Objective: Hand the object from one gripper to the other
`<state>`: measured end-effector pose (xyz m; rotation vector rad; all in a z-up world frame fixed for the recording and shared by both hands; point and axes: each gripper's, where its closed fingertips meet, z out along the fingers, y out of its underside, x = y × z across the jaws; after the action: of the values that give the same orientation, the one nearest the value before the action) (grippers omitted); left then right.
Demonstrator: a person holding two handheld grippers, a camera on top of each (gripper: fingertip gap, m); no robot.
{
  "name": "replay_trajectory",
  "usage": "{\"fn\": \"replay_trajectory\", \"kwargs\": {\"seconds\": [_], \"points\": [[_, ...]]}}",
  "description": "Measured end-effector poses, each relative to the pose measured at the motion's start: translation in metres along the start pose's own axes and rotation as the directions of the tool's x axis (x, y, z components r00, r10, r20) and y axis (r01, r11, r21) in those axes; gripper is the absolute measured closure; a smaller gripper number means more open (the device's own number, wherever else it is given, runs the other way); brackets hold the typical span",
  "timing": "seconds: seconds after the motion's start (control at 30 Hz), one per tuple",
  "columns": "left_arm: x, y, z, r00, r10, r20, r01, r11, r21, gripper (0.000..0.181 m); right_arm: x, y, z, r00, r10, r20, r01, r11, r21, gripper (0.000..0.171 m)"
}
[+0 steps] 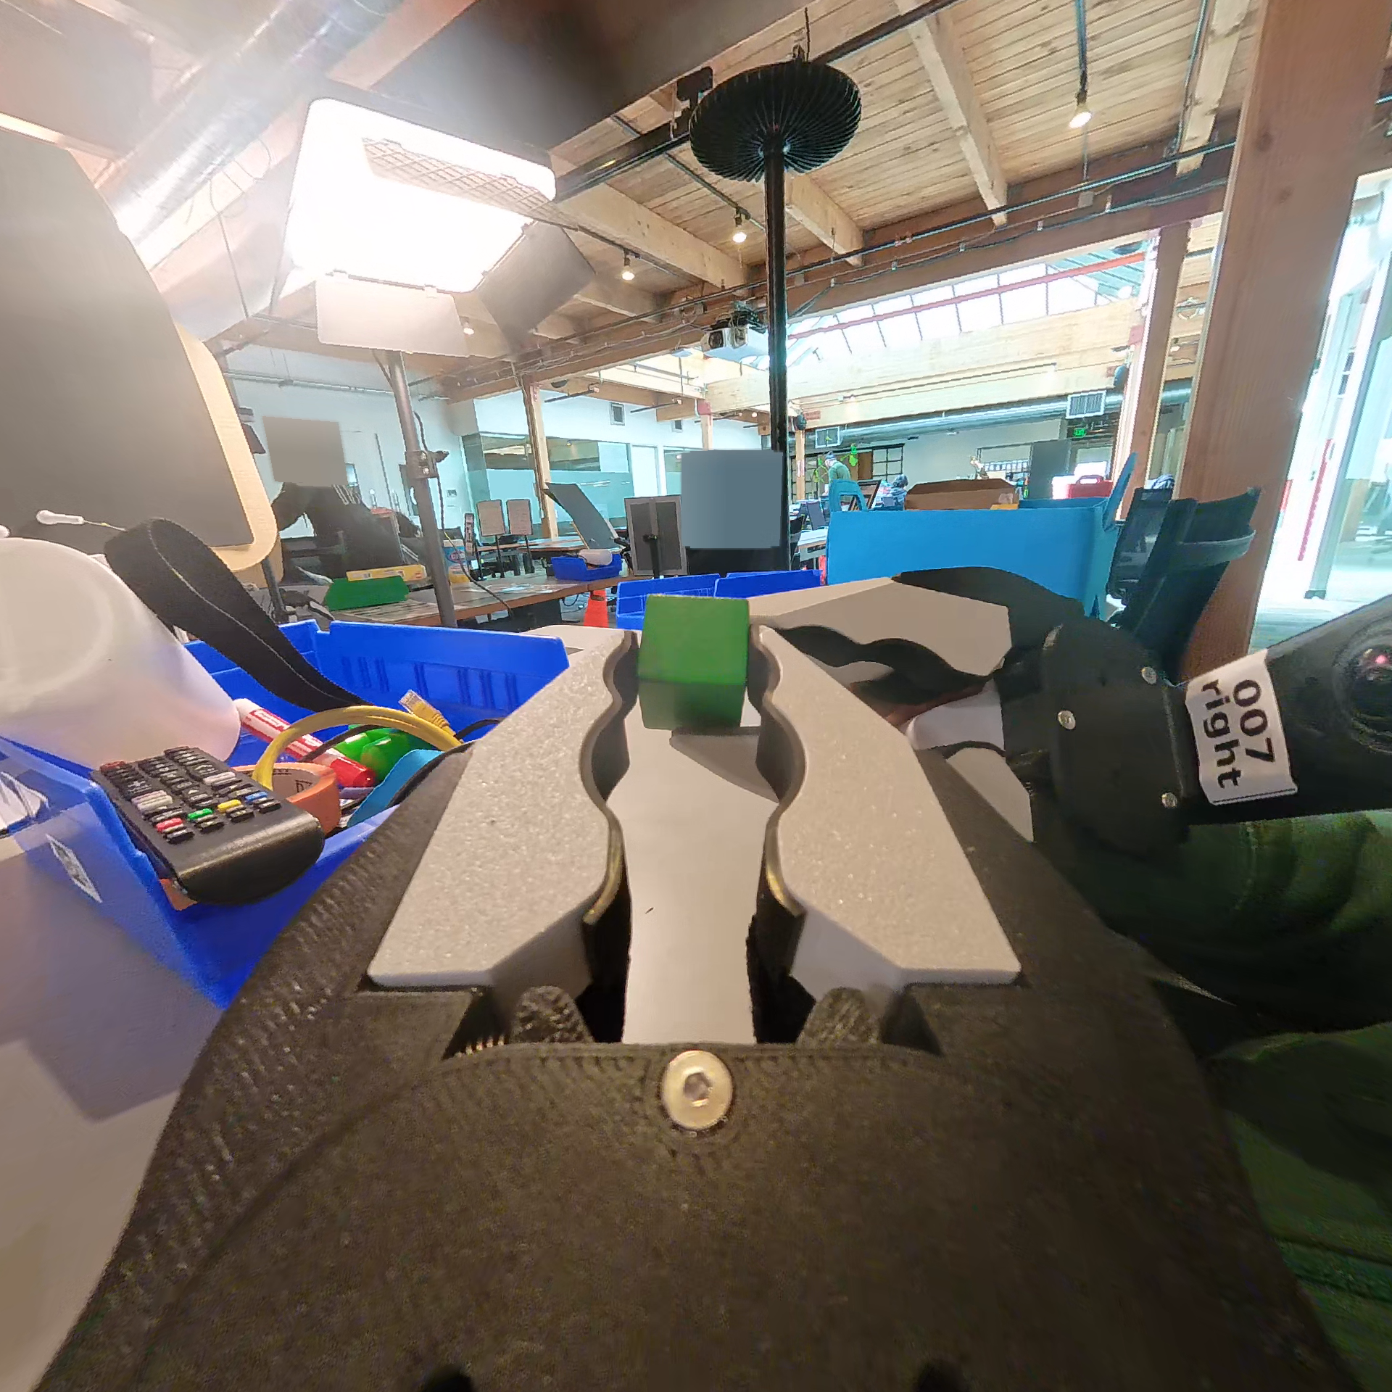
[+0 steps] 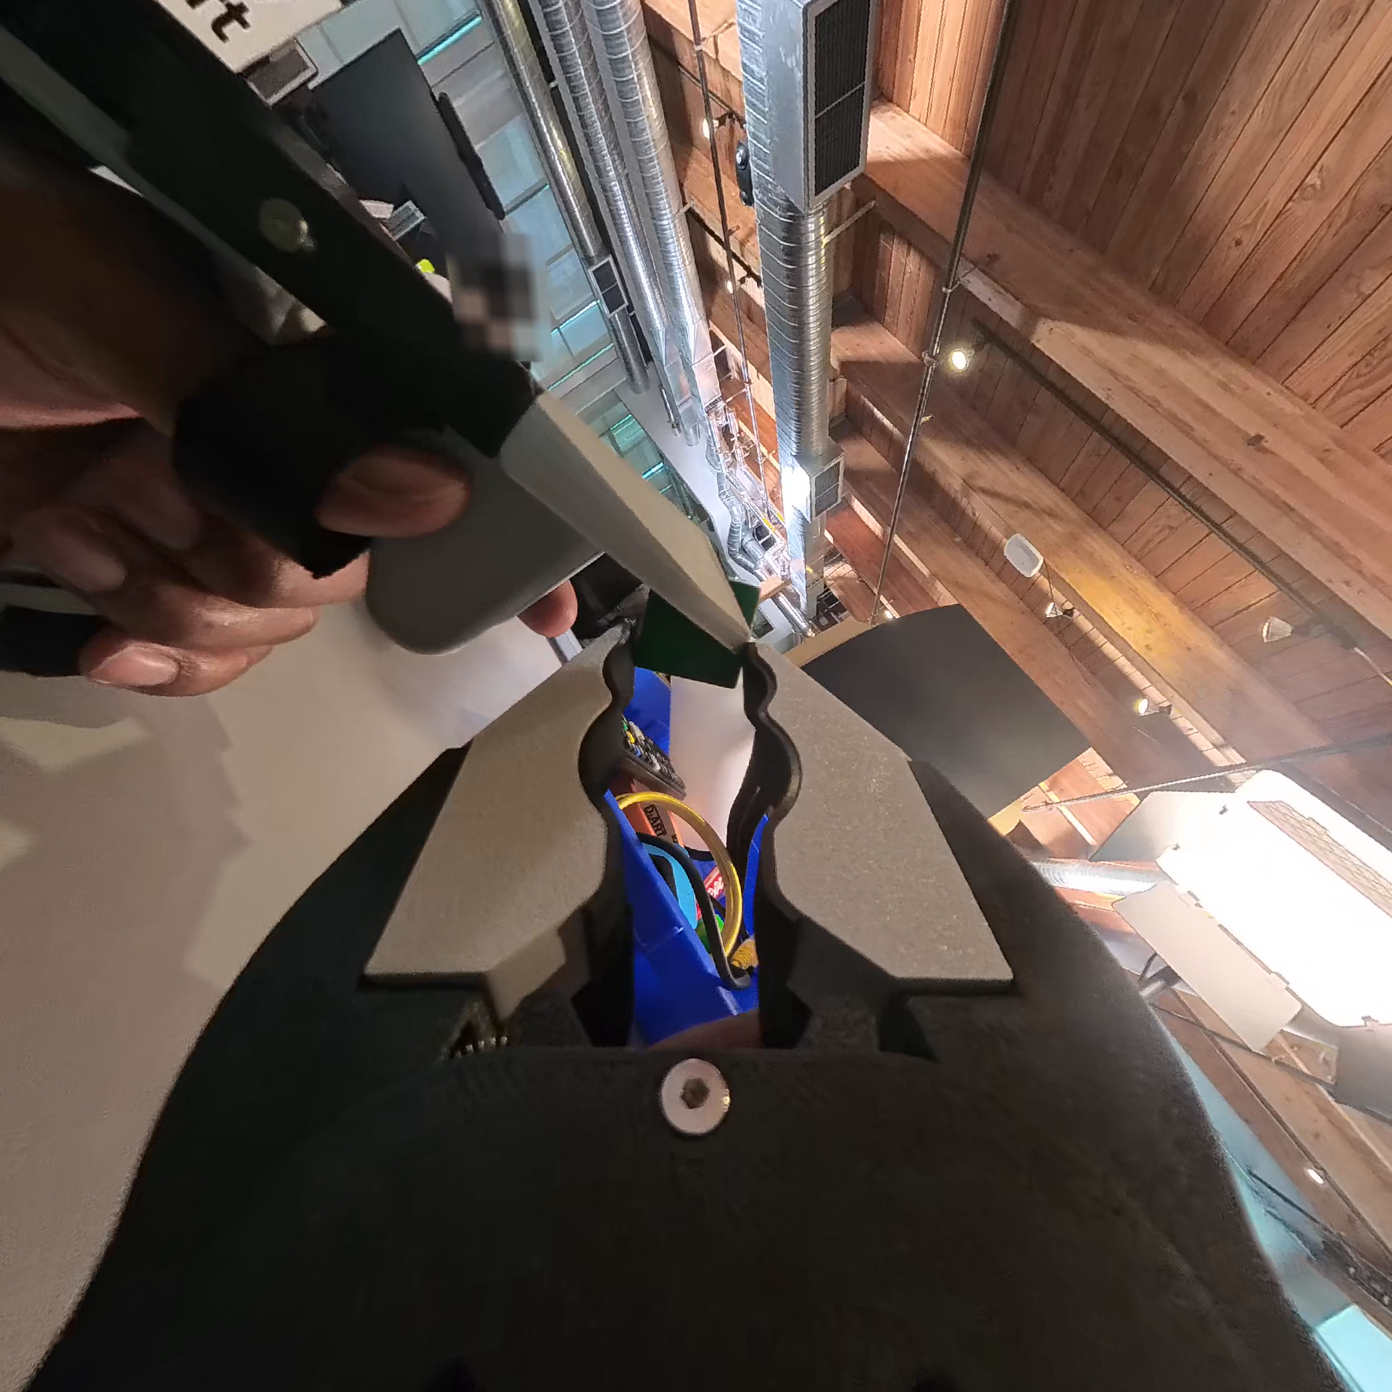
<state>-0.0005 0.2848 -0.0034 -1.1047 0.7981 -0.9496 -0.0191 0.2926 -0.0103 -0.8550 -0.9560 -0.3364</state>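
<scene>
A small green cube (image 1: 693, 663) sits between the tips of my left gripper (image 1: 693, 667), whose grey fingers (image 1: 527, 791) are closed against its two sides. My right gripper comes in from the right, its black body (image 1: 1100, 723) close by. One of its grey fingers lies under the cube and the other behind it. In the right wrist view the green cube (image 2: 678, 655) sits between the tips of my right gripper (image 2: 684, 651), which touch it. A left gripper finger (image 2: 602, 520) crosses over the cube and hides part of it.
A blue bin (image 1: 135, 904) at the left holds a black remote (image 1: 203, 817), a yellow cable (image 1: 354, 723), tape and markers. A white jug (image 1: 90, 663) stands beside it. More blue bins (image 1: 452, 663) lie behind. A person's hand (image 2: 188, 557) holds the left gripper. Only a small space, under 4 cm, lies between the two pairs of fingers.
</scene>
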Motion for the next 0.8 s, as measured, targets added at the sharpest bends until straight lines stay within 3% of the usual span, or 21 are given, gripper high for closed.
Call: {"fn": "replay_trajectory", "kwargs": {"seconds": [0.8], "points": [[0.004,0.0,0.0,0.999,-0.012,-0.031,0.012,1.0,0.0,0.152,0.018,-0.005,-0.004,0.996,0.005,-0.093,-0.003,1.0,0.024,0.142]]}}
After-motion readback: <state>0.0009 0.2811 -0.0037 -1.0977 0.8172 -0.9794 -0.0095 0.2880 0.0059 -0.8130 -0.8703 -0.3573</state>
